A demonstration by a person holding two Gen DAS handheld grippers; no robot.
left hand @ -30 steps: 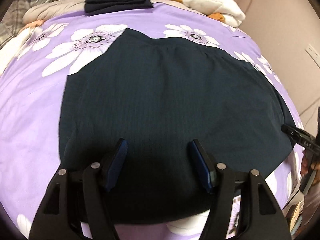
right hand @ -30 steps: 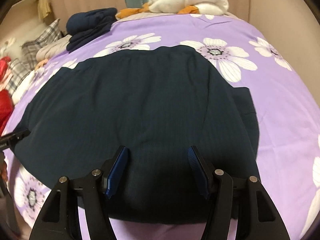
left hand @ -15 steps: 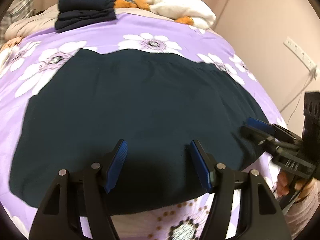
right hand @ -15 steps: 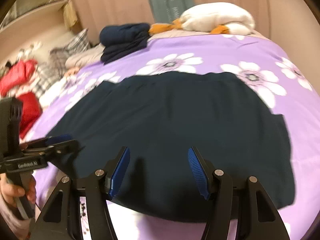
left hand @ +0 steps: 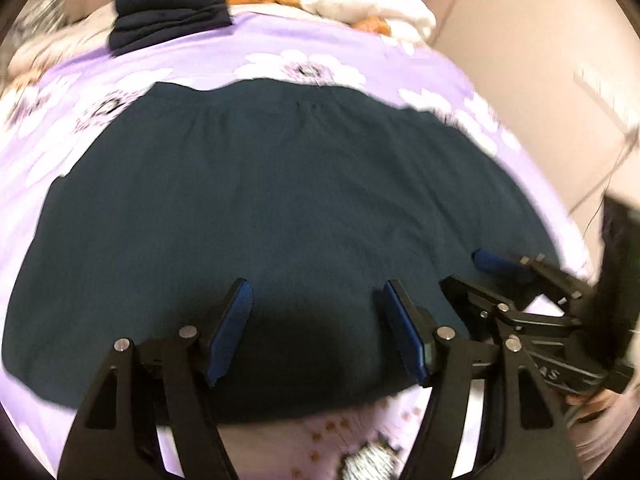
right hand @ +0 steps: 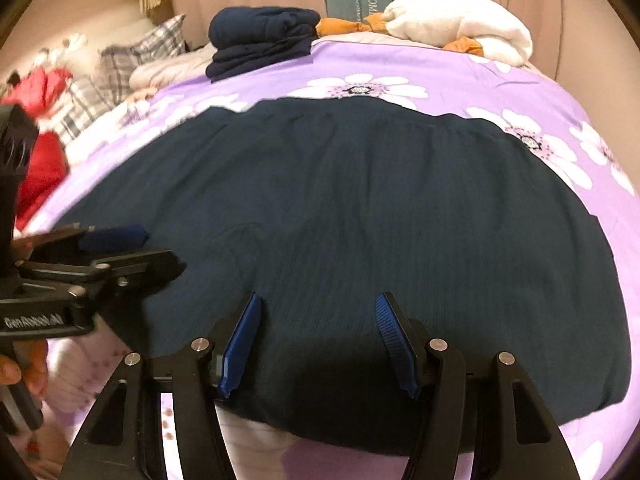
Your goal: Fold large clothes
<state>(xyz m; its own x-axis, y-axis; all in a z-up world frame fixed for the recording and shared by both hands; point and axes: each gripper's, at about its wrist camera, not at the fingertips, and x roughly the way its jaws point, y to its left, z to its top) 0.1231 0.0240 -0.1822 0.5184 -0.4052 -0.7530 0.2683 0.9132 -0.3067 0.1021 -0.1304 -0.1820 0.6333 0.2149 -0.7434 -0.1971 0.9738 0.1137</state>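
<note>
A large dark navy garment (left hand: 280, 208) lies spread flat on the purple flowered bedsheet (left hand: 280, 52); it also shows in the right wrist view (right hand: 380, 200). My left gripper (left hand: 316, 320) is open and empty, just above the garment's near hem. My right gripper (right hand: 316, 328) is open and empty over the near hem too. The right gripper also shows at the right edge of the left wrist view (left hand: 472, 276), and the left gripper at the left edge of the right wrist view (right hand: 156, 248), both over the garment's near edge.
A stack of folded navy clothes (right hand: 260, 40) sits at the far end of the bed, beside a white and orange plush toy (right hand: 460, 28). Plaid pillows (right hand: 132, 64) and red cloth (right hand: 40, 168) lie to the left. A wall (left hand: 540, 60) borders the bed's right side.
Both grippers have drawn closer together near the garment's near hem, each now showing larger in the other's view. The garment lies as before and both grippers stay open.
</note>
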